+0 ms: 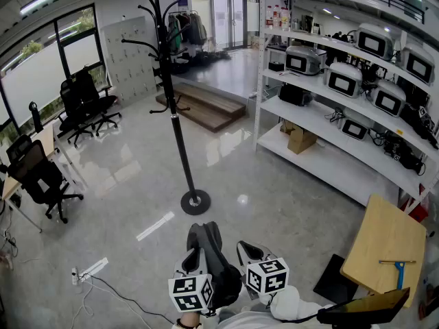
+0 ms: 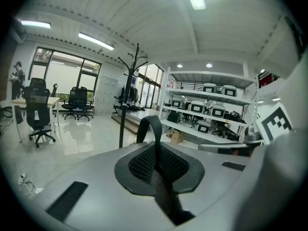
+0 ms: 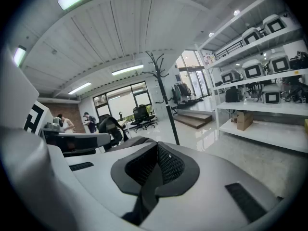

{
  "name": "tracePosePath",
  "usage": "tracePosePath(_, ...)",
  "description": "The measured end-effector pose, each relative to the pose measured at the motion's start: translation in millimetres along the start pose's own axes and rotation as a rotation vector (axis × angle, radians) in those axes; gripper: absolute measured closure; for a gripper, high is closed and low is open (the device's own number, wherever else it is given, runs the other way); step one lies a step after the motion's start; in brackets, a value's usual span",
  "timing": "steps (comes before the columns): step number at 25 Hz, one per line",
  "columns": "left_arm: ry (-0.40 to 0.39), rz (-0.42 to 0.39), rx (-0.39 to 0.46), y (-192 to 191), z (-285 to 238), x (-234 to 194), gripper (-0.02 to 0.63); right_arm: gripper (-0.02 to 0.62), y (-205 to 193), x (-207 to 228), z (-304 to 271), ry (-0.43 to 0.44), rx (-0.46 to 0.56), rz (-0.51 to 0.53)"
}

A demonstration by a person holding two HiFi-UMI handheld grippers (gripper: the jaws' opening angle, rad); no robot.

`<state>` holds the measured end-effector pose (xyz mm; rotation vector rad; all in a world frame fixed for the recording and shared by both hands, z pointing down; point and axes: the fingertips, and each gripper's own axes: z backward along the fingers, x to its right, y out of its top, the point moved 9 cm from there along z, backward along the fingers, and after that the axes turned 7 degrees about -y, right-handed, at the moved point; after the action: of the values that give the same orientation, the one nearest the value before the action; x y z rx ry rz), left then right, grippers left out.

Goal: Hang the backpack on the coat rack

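The black coat rack [image 1: 180, 139] stands upright on its round base, some way in front of me on the glossy floor; it also shows as a thin pole in the left gripper view [image 2: 124, 114] and the right gripper view [image 3: 168, 105]. A dark grey backpack [image 1: 209, 249] hangs low between both grippers at the bottom of the head view. My left gripper [image 2: 159, 165] is shut on a black backpack strap [image 2: 149, 124] that loops up past its jaws. My right gripper [image 3: 154, 170] is shut on another black strap [image 3: 144, 191]. In the head view the left gripper [image 1: 194, 260] and right gripper [image 1: 250, 253] flank the bag.
White shelves [image 1: 322, 115] loaded with appliances run along the right. A wooden table [image 1: 384, 242] stands at the lower right. Office chairs [image 1: 41, 177] and desks are at the left, a power strip [image 1: 79, 274] with cable lies on the floor, and a wooden platform [image 1: 206, 105] is behind the rack.
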<state>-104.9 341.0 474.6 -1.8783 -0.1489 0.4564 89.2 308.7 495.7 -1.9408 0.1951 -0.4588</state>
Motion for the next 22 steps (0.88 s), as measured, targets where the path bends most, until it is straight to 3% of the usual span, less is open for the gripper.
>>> tracePosePath(6, -0.012, -0.013, 0.001, 3, -4, -11, 0.591, 0.583, -4, 4, -9, -0.037, 0.004, -0.054)
tracePosePath(17, -0.014, 0.000, -0.018, 13, -40, -37, 0.591, 0.583, 4, 9, -50, -0.006, -0.024, -0.170)
tracePosePath(22, -0.002, -0.003, -0.012, 23, -63, -49, 0.591, 0.583, 16, 16, -82, 0.007, -0.027, -0.159)
